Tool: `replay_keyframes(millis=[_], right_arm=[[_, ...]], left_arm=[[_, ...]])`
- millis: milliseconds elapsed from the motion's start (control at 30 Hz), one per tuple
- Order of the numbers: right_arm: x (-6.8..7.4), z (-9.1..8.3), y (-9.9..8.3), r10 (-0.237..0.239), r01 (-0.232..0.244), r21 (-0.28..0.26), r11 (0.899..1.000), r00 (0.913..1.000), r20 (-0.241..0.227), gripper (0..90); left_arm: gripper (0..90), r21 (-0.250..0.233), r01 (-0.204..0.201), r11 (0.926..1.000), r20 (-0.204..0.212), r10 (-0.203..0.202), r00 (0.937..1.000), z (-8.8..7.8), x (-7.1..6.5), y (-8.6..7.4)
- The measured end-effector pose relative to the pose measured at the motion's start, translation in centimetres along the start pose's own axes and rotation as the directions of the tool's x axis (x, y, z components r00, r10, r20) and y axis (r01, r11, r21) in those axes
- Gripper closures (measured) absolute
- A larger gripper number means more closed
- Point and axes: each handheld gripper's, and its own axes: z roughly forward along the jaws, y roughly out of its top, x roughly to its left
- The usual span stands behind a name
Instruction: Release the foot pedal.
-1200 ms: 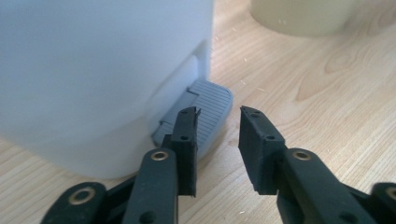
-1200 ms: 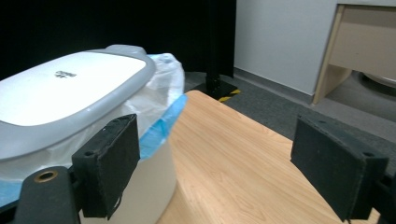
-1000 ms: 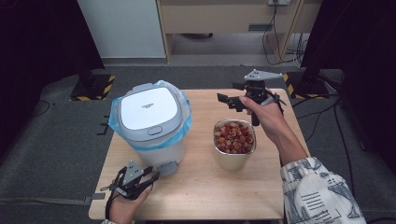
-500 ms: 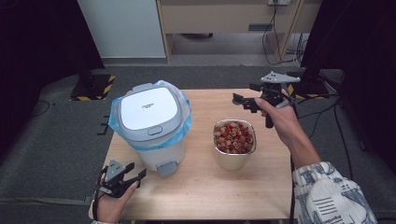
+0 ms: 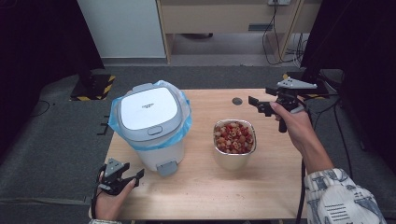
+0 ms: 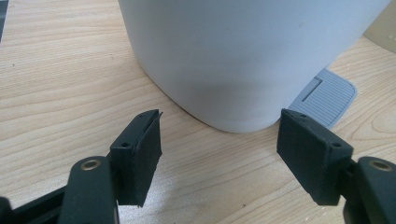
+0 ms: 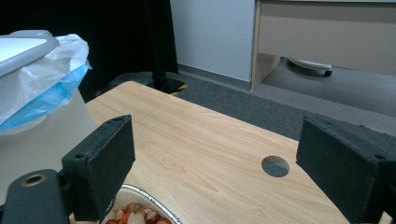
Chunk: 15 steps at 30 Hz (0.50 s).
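The left gripper (image 5: 136,178) sits low at the table's (image 5: 196,191) near left corner, just beside the bin (image 5: 150,126), pointing at the bin's base and grey pedal (image 6: 324,95). Its jaws have just been opening and stand released, nothing between them. The right gripper (image 5: 256,104) hovers beyond the bowl (image 5: 234,143) of pasta, near the table's far right edge. Its jaws have just been opening; they are released and empty. The bin's lid (image 5: 148,107) is closed over a blue liner (image 7: 44,100).

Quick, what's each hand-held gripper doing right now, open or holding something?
Left hand-held gripper: open, jaws just widened, nothing between them, facing the bin.
Right hand-held gripper: open, holding nothing, above the bowl.
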Motion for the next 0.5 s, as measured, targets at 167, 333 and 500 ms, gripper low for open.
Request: replay_keyframes(millis=[167, 333, 500], right_arm=[[-0.5, -0.3, -0.2, 0.005, -0.005, 0.0, 1.0, 0.9999, 0.014, 11.7], [-0.9, -0.7, -0.5, 0.006, -0.006, -0.002, 1.0, 0.9994, 0.034, 11.4], [-1.7, -1.2, -1.4, 0.014, -0.015, 0.004, 1.0, 0.9971, 0.075, 10.9]], left_arm=[[29.4, -0.001, -0.002, 1.0, 0.001, 0.002, 1.0, -0.1, 0.0, 0.0], [29.1, 0.004, -0.011, 0.9999, 0.0, 0.011, 0.9999, 0.1, -0.1, -0.1], [28.5, 0.004, -0.011, 0.9999, -0.001, 0.011, 0.9999, 0.1, -0.1, -0.1]])
